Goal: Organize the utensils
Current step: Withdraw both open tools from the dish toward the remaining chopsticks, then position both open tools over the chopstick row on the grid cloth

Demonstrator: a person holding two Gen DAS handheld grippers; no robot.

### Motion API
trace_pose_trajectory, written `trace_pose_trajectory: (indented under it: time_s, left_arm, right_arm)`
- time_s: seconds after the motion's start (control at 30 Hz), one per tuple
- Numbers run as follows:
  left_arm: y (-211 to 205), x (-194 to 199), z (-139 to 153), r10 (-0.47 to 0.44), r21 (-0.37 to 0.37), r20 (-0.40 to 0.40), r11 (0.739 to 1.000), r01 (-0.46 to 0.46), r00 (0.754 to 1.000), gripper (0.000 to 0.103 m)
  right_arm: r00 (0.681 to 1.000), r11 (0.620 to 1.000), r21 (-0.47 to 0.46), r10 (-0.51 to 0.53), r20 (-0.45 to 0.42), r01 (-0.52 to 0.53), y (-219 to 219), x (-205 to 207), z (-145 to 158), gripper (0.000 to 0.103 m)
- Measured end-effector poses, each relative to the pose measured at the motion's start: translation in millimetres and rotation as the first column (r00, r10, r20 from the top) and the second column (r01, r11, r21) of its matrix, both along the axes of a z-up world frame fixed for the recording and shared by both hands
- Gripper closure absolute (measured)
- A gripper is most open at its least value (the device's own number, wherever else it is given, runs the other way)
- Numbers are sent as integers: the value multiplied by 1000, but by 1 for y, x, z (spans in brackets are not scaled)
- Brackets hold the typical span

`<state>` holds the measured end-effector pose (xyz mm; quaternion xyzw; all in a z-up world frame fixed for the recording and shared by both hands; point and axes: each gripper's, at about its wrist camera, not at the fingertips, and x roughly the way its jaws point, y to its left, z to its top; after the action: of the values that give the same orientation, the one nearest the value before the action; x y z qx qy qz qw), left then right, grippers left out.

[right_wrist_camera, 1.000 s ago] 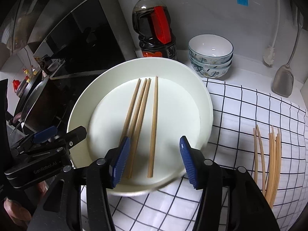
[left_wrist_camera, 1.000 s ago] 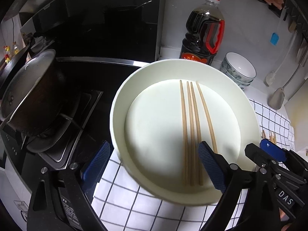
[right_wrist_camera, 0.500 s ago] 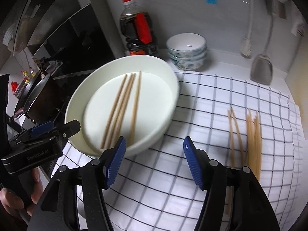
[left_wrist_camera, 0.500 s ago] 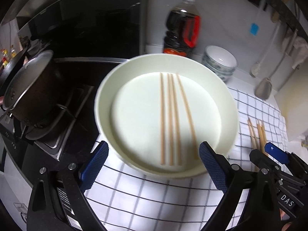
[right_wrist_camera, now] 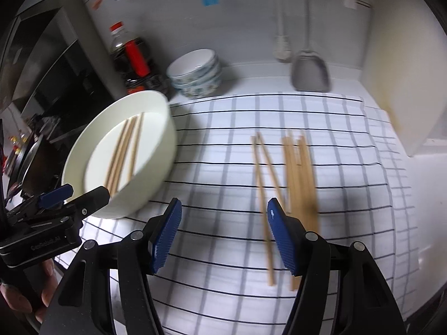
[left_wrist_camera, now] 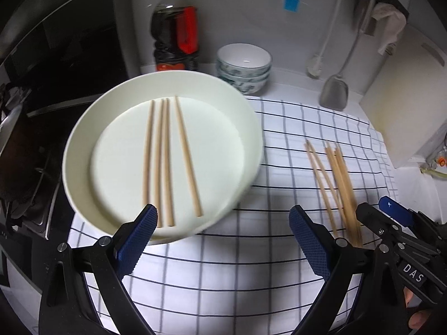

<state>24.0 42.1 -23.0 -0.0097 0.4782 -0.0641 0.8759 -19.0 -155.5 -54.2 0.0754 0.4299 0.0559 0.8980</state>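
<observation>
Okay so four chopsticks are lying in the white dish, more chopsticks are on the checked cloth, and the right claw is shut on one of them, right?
Not quite: the right claw is open and holds nothing, as the right wrist view shows. Four chopsticks do lie in the white dish, and more chopsticks lie on the checked cloth.

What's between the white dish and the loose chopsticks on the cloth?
Nothing but bare checked cloth between the white dish and the loose chopsticks. This shows in both wrist views, most clearly in the right one.
</observation>
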Motion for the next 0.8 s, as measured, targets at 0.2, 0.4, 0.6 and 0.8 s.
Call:
trace_pose_trajectory:
  time_s: [0.2,0.4,0.6,0.8]
  left_arm:
    - [-31,-1,-5,-45,-12,6,999,45,999,10]
    - [-60,-1,-13,-80,2,9,997,80,997,10]
    - [-84,0,-29,-94,13,1,996,94,996,10]
    - [-103,1,-52,-83,13,-13,996,84,996,10]
  right_arm:
    - [999,998,-21,-53,1,53,-33,-12,-7,41]
    - [995,995,-26,-98,-3,98,-62,-19,-20,41]
    - [992,992,-28,-125,-12,125,-87,-21,-38,41]
    - [992,991,-56,-126,-30,124,-102,-16,-62,41]
